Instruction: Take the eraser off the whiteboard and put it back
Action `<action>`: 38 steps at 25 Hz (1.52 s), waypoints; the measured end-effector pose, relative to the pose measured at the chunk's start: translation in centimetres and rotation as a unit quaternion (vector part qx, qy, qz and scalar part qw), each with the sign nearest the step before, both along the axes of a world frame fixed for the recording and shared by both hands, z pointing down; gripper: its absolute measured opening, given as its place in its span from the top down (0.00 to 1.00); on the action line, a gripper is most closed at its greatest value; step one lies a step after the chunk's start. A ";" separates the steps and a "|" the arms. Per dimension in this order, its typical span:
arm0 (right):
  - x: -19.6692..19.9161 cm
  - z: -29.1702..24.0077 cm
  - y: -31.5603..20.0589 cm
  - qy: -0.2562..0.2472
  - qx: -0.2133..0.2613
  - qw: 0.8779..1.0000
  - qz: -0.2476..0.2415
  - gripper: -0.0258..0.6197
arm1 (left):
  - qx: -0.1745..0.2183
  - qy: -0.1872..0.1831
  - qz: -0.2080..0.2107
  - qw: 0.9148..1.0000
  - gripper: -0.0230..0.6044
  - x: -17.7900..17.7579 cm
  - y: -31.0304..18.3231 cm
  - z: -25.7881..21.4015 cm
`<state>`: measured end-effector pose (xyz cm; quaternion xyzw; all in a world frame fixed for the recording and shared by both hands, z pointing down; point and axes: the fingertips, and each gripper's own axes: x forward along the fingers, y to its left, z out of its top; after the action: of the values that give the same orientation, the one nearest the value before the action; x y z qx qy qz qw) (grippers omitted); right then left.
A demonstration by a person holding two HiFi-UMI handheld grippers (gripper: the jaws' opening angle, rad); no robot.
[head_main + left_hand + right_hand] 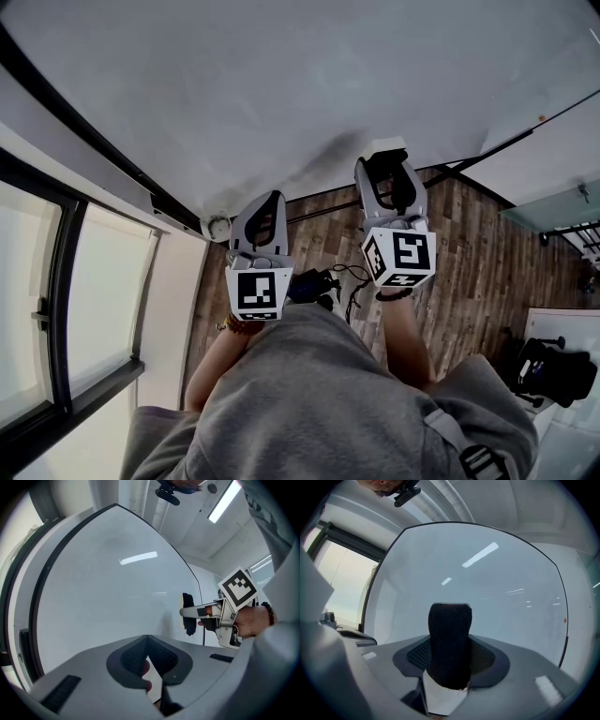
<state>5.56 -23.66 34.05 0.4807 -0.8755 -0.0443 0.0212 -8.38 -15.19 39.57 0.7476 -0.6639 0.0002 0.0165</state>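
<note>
Eraser (450,639) blk felt w/ white body, whiteboard (281,84) white, marker cubes (257,292) blk/white squares, floor (469,253) brown planks.

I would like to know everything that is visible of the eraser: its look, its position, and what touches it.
The eraser is a small block with a black, felt-like pad on a white, plastic-looking body. The right tool holds it: the two jaws press on its sides, and the black pad sticks out beyond them, facing the whiteboard. It is close to the board, but whether the pad touches it cannot be told. Nothing else touches the eraser.
</note>
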 end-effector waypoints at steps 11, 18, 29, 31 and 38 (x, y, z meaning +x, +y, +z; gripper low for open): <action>-0.4 -0.6 -0.5 -0.003 0.005 1.000 -0.008 0.60 | 0.000 -0.003 -0.002 1.000 0.95 0.2 -0.1 -0.2; -0.5 -0.5 -0.9 -0.004 0.002 1.000 -0.010 0.60 | 0.000 -0.004 -0.005 1.000 0.95 0.2 -0.3 -0.2; -1.0 -0.5 -1.4 -0.010 -0.004 1.000 -0.013 0.60 | 0.003 -0.006 -0.011 1.000 0.95 -0.5 -0.4 -0.3; -1.0 -0.6 -1.5 -0.015 -0.007 1.000 -0.015 0.60 | 0.003 -0.006 -0.011 1.000 0.95 -0.5 -0.5 -0.4; -1.5 -0.8 -1.8 -0.014 -0.007 1.000 -0.017 0.60 | 0.000 -0.005 -0.014 1.000 0.95 -0.9 -0.7 -0.3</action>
<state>4.04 -25.51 33.25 0.4658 -0.8842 -0.0318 0.0112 -9.23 -15.89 39.30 0.7385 -0.6741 0.0037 0.0131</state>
